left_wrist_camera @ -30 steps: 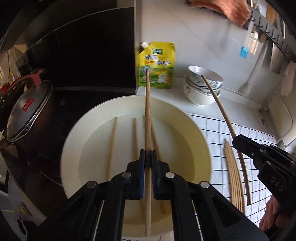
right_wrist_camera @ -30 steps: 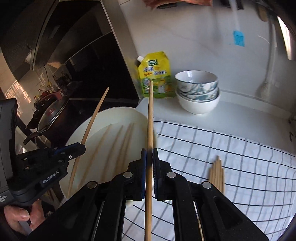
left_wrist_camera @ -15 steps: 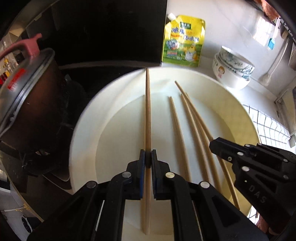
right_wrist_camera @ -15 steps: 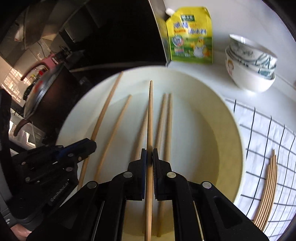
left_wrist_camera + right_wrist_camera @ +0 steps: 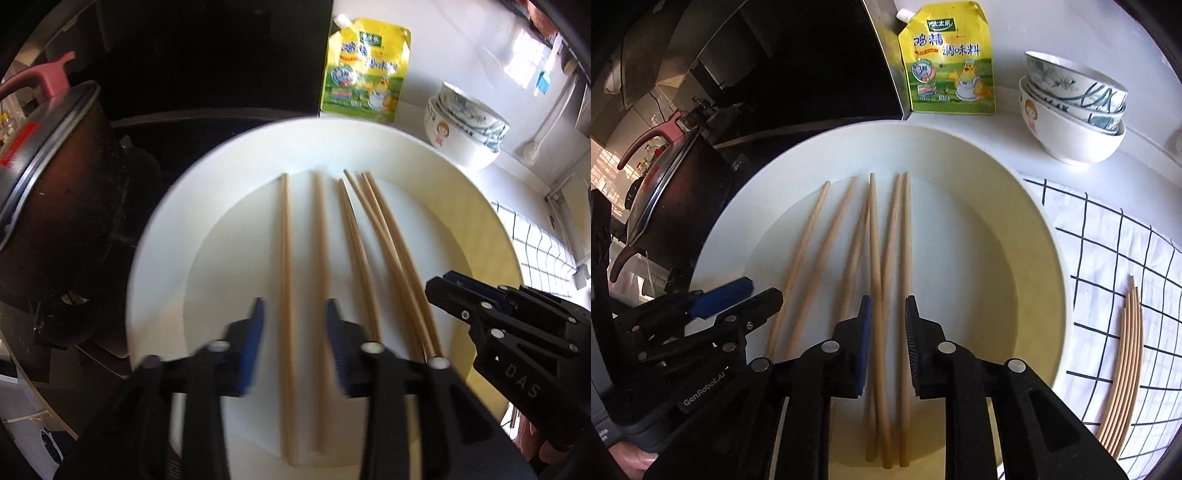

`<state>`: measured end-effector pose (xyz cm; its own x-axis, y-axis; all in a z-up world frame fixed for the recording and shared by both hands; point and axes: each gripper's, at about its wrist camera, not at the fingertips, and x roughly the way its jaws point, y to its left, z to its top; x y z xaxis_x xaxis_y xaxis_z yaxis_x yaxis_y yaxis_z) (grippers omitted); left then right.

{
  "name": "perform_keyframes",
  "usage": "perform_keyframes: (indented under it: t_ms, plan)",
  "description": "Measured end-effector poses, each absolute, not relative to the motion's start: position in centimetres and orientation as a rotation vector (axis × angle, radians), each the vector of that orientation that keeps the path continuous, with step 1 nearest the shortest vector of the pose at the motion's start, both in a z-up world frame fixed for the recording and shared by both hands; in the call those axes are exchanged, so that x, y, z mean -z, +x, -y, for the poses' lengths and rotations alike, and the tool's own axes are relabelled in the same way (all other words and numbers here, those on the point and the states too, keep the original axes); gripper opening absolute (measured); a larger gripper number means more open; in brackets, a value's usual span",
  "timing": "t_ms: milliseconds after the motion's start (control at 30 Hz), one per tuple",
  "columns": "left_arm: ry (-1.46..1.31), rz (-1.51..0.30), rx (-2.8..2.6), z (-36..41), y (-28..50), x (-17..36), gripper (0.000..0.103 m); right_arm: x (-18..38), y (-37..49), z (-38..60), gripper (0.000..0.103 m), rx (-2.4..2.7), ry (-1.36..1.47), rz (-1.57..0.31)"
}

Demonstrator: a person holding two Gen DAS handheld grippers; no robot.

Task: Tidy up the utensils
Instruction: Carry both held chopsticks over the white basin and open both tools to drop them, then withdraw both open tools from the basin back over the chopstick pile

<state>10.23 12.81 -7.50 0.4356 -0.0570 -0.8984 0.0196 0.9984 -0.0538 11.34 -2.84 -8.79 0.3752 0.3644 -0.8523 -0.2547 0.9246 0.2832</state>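
Observation:
Several wooden chopsticks [image 5: 354, 236] [image 5: 873, 236] lie side by side in a large white plate [image 5: 155, 266] [image 5: 1045, 258]. My left gripper [image 5: 294, 310] [image 5: 764, 290] hovers just over the plate's near part. Its jaws are opening, and one chopstick [image 5: 286, 258] lies loose on the plate between them. To its right, my right gripper [image 5: 888, 306] [image 5: 443, 284] is opening too. A few chopsticks [image 5: 882, 280] lie between its pads, which do not press on them. Another bundle of chopsticks [image 5: 1126, 369] rests on the checked cloth.
A dark pot with a lid [image 5: 44, 184] stands left of the plate. Behind the plate are a yellow seasoning pouch [image 5: 947, 59] and stacked bowls [image 5: 1075, 110]. The checked cloth [image 5: 1108, 251] covers the counter on the right.
Both grippers came down over the plate, each shut on one chopstick. Now both sets of jaws have parted and those chopsticks lie on the plate with the others.

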Motion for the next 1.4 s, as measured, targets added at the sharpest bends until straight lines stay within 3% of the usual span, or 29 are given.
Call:
perform_keyframes:
  t_ms: [367, 767, 1400]
  plan:
    - [-0.060, -1.088, 0.023, -13.2, 8.2, 5.4, 0.048, 6.9, 9.0, 4.3, 0.017, -0.393, 0.109, -1.082]
    - [-0.076, -1.059, 0.025, -10.9, 6.4, 3.7, 0.049, 5.0, 6.3, 6.6, 0.019, -0.407, 0.087, -1.053]
    - [-0.097, -1.015, 0.111, -1.8, 3.3, 2.1, 0.067, 3.8, 1.0, 18.0, 0.030, -0.264, 0.092, -1.003]
